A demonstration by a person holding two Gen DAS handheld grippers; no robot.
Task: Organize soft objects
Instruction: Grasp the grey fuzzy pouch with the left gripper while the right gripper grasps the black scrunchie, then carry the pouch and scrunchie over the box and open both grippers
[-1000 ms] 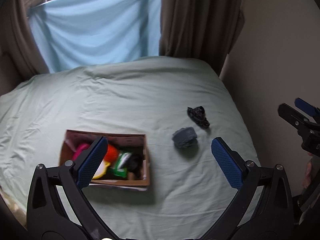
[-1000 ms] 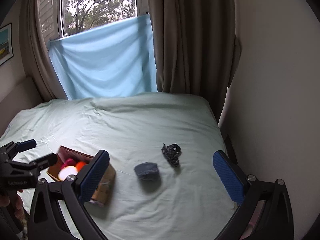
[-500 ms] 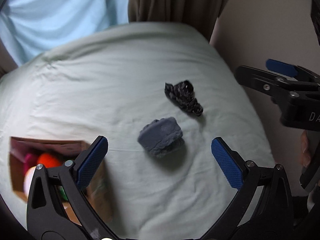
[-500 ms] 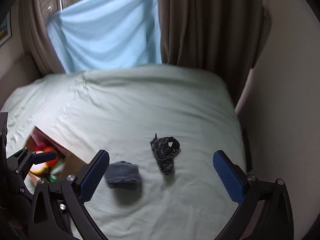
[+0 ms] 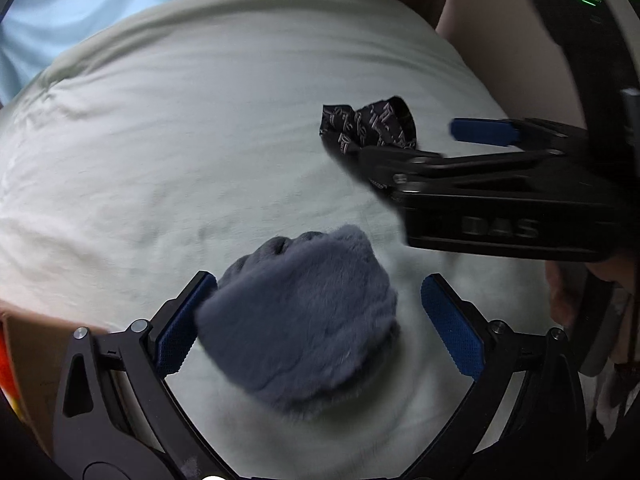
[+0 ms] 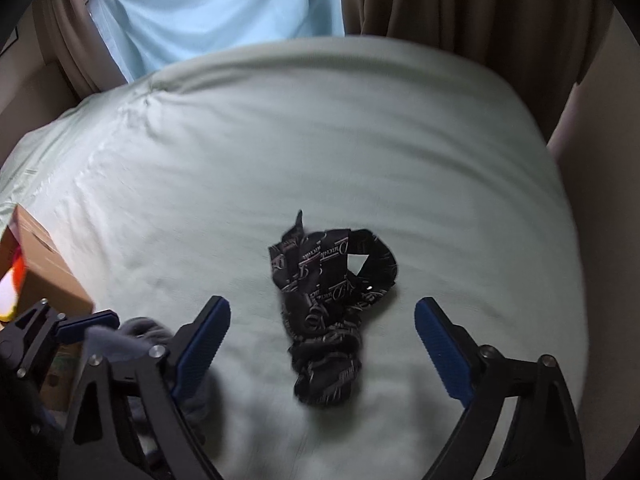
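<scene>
Two soft items are not yet sorted, so you're mid-task with both pickups pending. Your left gripper [image 5: 316, 320] sits low over the grey fuzzy bundle [image 5: 300, 316], jaws apart; the bundle lies on the pale green bedsheet [image 5: 180, 140] between the blue pads, close against the left one, clear gap on the right, no squeeze yet. Your right gripper [image 6: 320, 344] is over the black patterned fabric [image 6: 324, 312], a crumpled strip with pale lettering lying on the sheet; jaws wide and straddling it, neither pad touching the cloth. Those right jaws have just been closing a bit, with the fabric between them but not clamped. The cardboard box [image 6: 44, 276] is at the left edge of the right wrist view, also a sliver at the lower left in the left wrist view; there's already something colourful inside (orange, white and yellow bits show), can't tell what those are from here. So judged from this: some things look boxed, and these two remain on the bed, well apart from each other, the grey one nearer the box. Left to do, most likely: close on each piece, lift, carry over to the box, drop in. Watch the black strip: it's loose and loopy, so a grab at one fold may trail the rest.
</scene>
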